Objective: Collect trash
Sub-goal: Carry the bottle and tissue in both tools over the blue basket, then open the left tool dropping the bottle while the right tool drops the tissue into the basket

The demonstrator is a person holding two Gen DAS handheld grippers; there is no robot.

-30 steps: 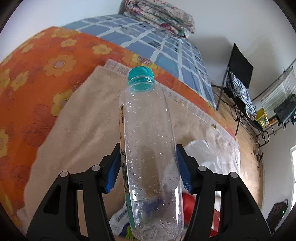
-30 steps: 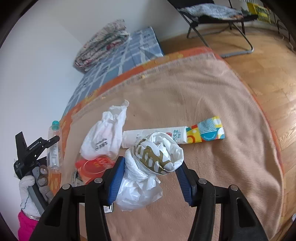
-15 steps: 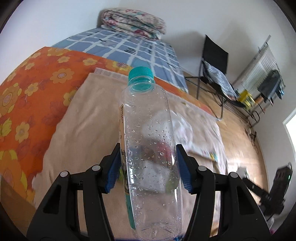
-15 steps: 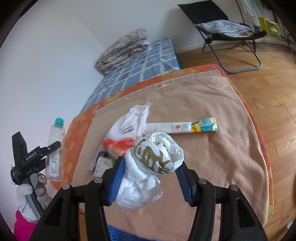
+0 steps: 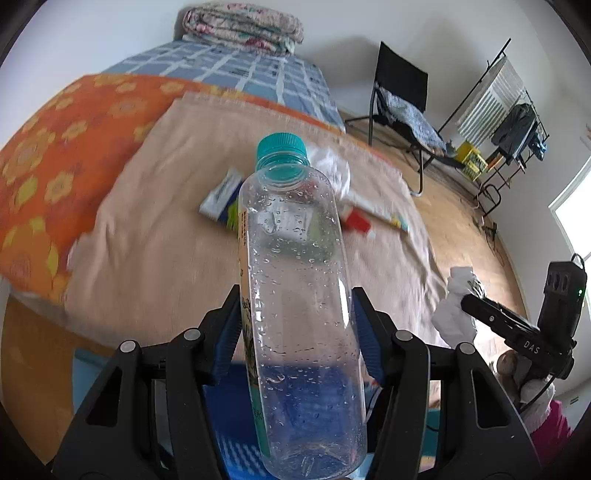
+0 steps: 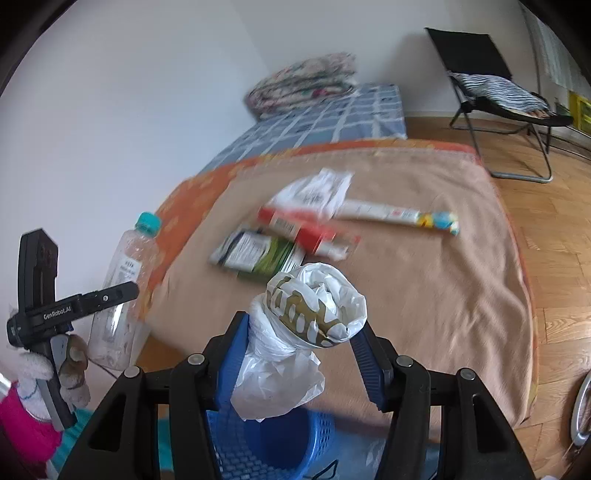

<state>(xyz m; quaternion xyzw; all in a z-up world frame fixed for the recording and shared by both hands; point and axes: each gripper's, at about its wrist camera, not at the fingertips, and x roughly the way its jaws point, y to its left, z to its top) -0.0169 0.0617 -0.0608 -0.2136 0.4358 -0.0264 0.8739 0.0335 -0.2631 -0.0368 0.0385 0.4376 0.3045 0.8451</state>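
Note:
My left gripper is shut on a clear plastic bottle with a teal cap, held upright off the bed's near edge; it also shows in the right wrist view. My right gripper is shut on a crumpled white plastic bag with gold print, above a blue mesh basket. The basket also shows under the bottle in the left wrist view. On the beige blanket lie a white bag, a red box, a green-and-white packet and a long tube.
The bed has an orange flowered sheet, a blue checked cover and folded quilts at the far end. A black folding chair stands on the wooden floor to the right. A drying rack stands by the wall.
Both grippers have drawn back from the bed with their loads. The blue basket has come into view below them and the trash on the blanket is farther away.

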